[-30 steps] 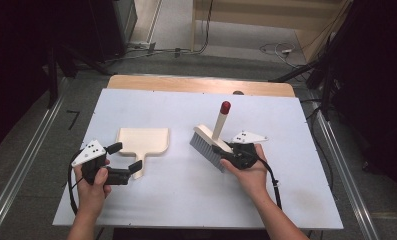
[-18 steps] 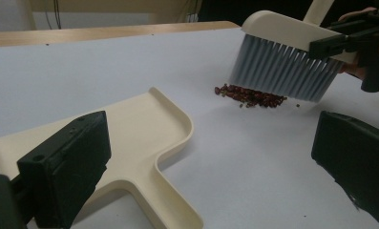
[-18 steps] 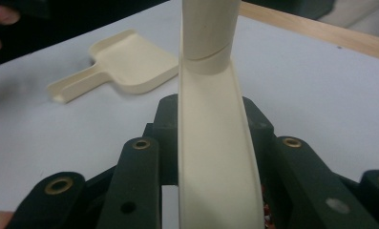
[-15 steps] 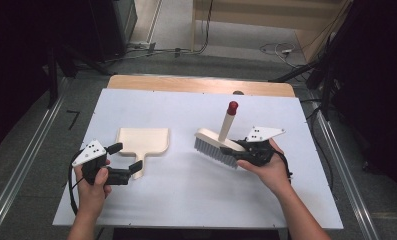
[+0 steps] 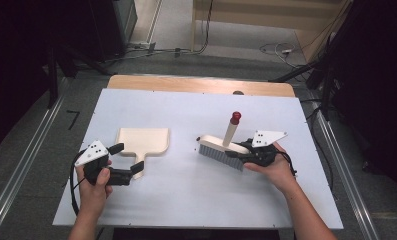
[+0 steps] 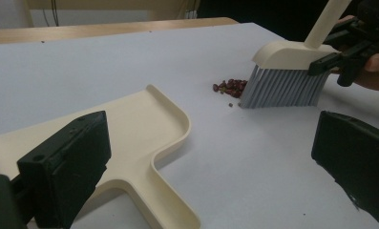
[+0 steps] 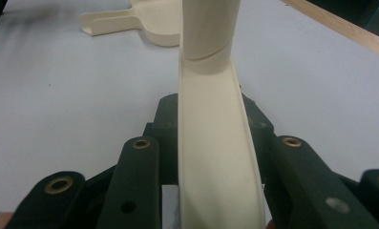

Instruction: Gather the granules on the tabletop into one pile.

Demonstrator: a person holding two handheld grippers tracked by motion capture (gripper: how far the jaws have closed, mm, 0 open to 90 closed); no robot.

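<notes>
A: Dustpan (image 5: 143, 142)?
B: Lying empty, left of centre; left gripper (image 5: 125, 161) gaping wide astride its handle.
A: Brush (image 5: 220, 148)?
B: Right gripper (image 5: 241, 150) clamping it, centre-right, beside beans (image 6: 230, 87).

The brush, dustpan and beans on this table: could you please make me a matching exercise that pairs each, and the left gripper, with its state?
Things:
1. brush
2. dustpan
3. red beans
4. left gripper

States:
A. jaws open, either side of a flat handle
B. lying flat on the table, mouth towards the far edge
C. clamped by its cream back in the right gripper, bristles down
D. small heap on the table against the bristle ends

Pairs: 1-C, 2-B, 3-D, 4-A
</notes>
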